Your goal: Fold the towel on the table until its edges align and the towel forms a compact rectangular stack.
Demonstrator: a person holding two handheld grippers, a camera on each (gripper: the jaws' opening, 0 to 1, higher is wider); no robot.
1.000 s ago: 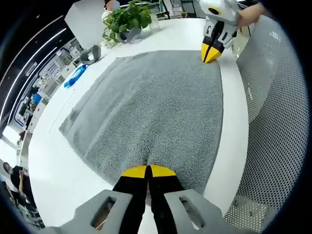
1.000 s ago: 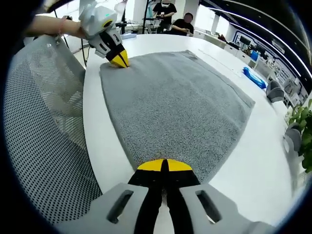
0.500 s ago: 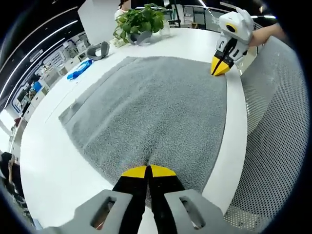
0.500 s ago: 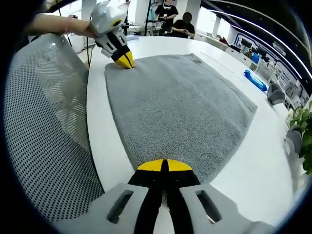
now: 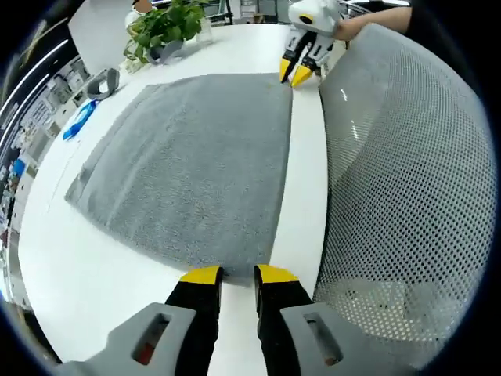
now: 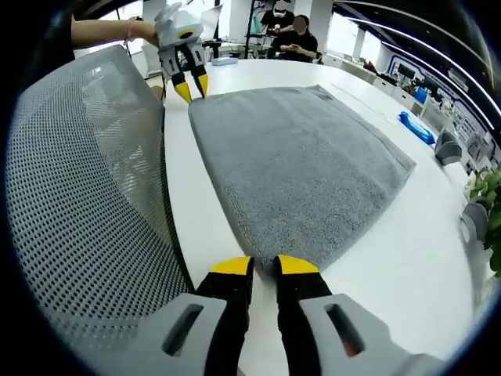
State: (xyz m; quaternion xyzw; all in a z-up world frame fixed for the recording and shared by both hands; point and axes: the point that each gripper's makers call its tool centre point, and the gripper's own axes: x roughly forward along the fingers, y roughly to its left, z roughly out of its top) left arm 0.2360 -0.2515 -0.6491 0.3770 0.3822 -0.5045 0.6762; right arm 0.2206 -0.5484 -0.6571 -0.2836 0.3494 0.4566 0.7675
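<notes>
A grey towel (image 5: 196,157) lies spread flat on the white table (image 5: 94,258), one long edge running along the table's near side. In the left gripper view, my left gripper (image 5: 237,274) stands open just off the towel's near corner, with nothing between its yellow tips. At the towel's far corner, beside its edge, my right gripper (image 5: 297,76) is held by a hand. The right gripper view shows the towel (image 6: 297,157) from the other end. There my right gripper (image 6: 264,265) is open at the near corner, and the left gripper (image 6: 192,88) is open at the far corner.
A grey mesh chair back (image 5: 407,172) presses close to the table's edge (image 6: 86,180). A potted plant (image 5: 164,23), a grey object (image 5: 102,81) and a blue item (image 5: 78,125) sit beyond the towel. Two people (image 6: 293,35) sit at the table's far end.
Both grippers were shut on the towel's two near corners and now stand open, having let go. Both have drawn back a little toward the chair side.
</notes>
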